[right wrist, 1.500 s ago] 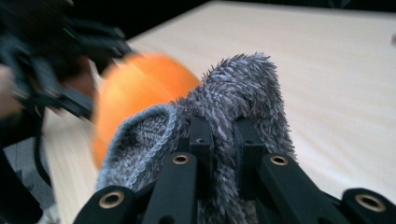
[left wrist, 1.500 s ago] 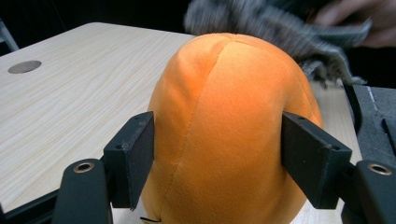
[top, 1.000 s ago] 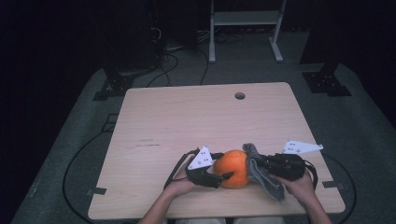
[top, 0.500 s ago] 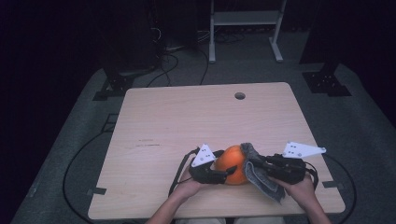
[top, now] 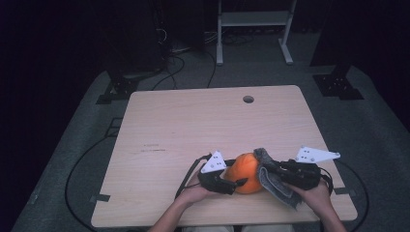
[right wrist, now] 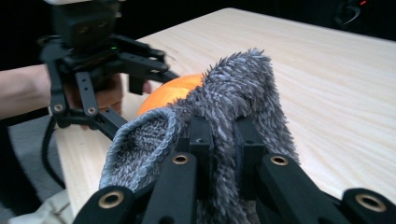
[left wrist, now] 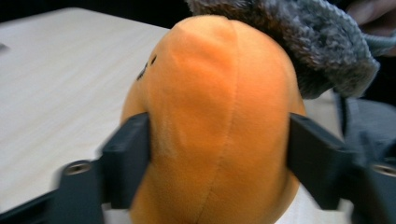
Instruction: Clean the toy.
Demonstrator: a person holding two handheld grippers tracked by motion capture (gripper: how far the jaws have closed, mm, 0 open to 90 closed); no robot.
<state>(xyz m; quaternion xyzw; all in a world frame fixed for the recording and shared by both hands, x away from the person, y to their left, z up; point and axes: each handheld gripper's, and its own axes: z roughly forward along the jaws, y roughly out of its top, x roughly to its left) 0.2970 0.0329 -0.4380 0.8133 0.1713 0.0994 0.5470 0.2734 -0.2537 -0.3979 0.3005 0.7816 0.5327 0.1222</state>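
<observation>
Upright, orange plush [left wrist: 219,121] clamped by left hand-held gripper [top: 232,182], right hand-held gripper [right wrist: 223,140] pinching grey cloth [right wrist: 233,88]

No text, label, brand or number can be read anywhere. Faint dark marks on the desk [top: 159,130] toward its left edge are too small to read

The high view is dim, with the room beyond the counter [top: 193,125] nearly black, while the pale top takes soft, even light from above. Shadows under each tool are faint. In the left gripper view the left tool [left wrist: 219,154] has smeared, blurry jaws, and the orange plush [left wrist: 215,126] between them looks soft. The right gripper view is sharper, its far background dark.
</observation>
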